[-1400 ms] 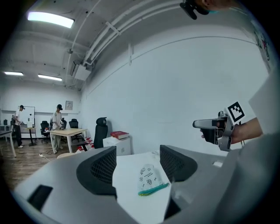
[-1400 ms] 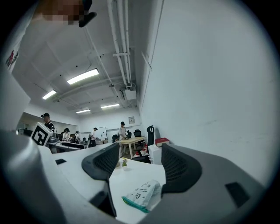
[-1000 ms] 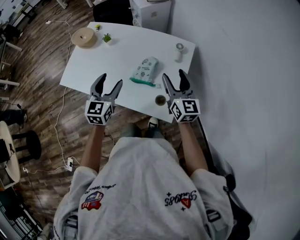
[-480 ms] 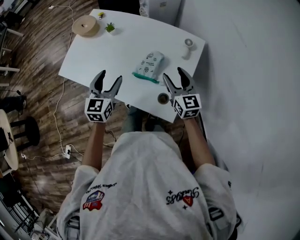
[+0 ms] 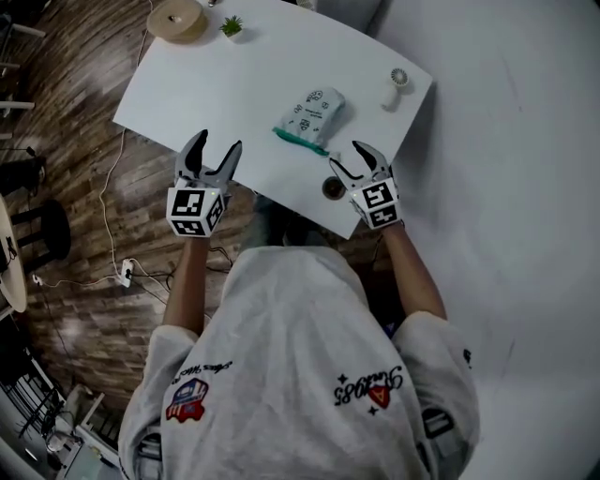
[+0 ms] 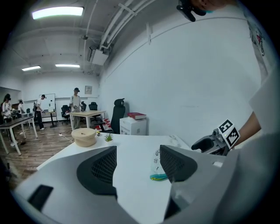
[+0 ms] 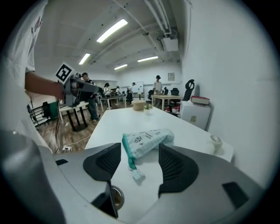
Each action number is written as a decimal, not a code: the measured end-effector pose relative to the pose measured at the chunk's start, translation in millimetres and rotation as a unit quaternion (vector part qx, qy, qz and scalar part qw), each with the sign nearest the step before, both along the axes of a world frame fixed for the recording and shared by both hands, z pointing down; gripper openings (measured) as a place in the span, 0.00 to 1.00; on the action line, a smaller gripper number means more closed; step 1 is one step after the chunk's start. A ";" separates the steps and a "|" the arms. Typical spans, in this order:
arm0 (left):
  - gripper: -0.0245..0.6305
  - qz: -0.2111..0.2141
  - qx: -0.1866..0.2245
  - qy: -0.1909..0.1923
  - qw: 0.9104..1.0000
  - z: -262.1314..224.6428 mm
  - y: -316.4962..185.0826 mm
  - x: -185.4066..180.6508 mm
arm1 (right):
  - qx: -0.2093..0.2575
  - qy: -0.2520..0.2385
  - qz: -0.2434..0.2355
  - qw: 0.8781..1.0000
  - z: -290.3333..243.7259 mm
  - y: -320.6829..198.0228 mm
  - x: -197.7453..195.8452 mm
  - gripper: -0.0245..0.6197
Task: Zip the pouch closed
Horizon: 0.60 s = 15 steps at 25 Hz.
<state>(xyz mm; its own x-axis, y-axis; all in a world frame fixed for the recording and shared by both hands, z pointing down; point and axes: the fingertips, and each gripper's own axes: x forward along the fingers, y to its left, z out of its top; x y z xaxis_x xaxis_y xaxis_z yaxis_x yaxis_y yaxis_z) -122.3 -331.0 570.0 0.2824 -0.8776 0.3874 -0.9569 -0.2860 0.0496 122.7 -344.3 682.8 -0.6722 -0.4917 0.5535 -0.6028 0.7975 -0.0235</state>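
Observation:
A pale patterned pouch point(image 5: 312, 111) with a teal zipper edge point(image 5: 300, 142) lies flat on the white table point(image 5: 206, 84), zipper side facing me. My left gripper point(image 5: 216, 145) hangs open over the table's near edge, to the left of the pouch and apart from it. My right gripper point(image 5: 347, 155) is open just short of the zipper's right end, with nothing between its fingers. In the right gripper view the pouch point(image 7: 146, 141) and its zipper pull point(image 7: 136, 174) lie straight ahead of the open jaws. The left gripper view shows the pouch point(image 6: 157, 168) ahead, partly behind the right finger.
A round beige bowl point(image 5: 175, 19) and a small potted plant point(image 5: 231, 25) stand at the table's far left corner. A small white fan point(image 5: 394, 86) lies at the far right. A round cable hole point(image 5: 332, 187) sits under my right gripper. Beyond are desks, chairs and people.
Both grippers have come down towards the table's near edge, the right one further and tipped more downward, closer to the zipper end. The pouch has not moved on the table.

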 end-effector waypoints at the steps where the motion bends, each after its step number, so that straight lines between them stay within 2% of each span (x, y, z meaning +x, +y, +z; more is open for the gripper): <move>1: 0.50 -0.006 -0.002 -0.001 1.000 1.7 1.2 -6.6 | -0.003 0.017 -0.020 1.000 8.2 2.6 -4.4 0.44; 3: 0.50 -0.020 -0.004 -0.001 1.000 2.7 3.6 -21.4 | -0.007 0.057 -0.064 0.996 26.7 7.2 -11.6 0.45; 7: 0.50 -0.048 -0.008 0.000 0.999 4.0 10.9 -50.4 | -0.024 0.130 -0.137 0.982 67.3 14.4 -17.6 0.45; 12: 0.50 -0.067 -0.016 0.001 0.998 6.8 19.7 -74.6 | -0.048 0.196 -0.180 0.963 89.7 12.8 -21.2 0.43; 15: 0.50 -0.073 -0.019 0.002 0.997 8.6 21.2 -86.7 | -0.062 0.235 -0.203 0.948 100.7 12.3 -22.3 0.38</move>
<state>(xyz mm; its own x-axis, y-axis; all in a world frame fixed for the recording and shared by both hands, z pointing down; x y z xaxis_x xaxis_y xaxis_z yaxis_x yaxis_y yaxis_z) -209.0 -309.8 578.6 0.1540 -0.8940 0.4208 -0.9881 -0.1412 0.0617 100.4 -331.9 783.6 -0.4564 -0.1568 0.8759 -0.2135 0.9749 0.0633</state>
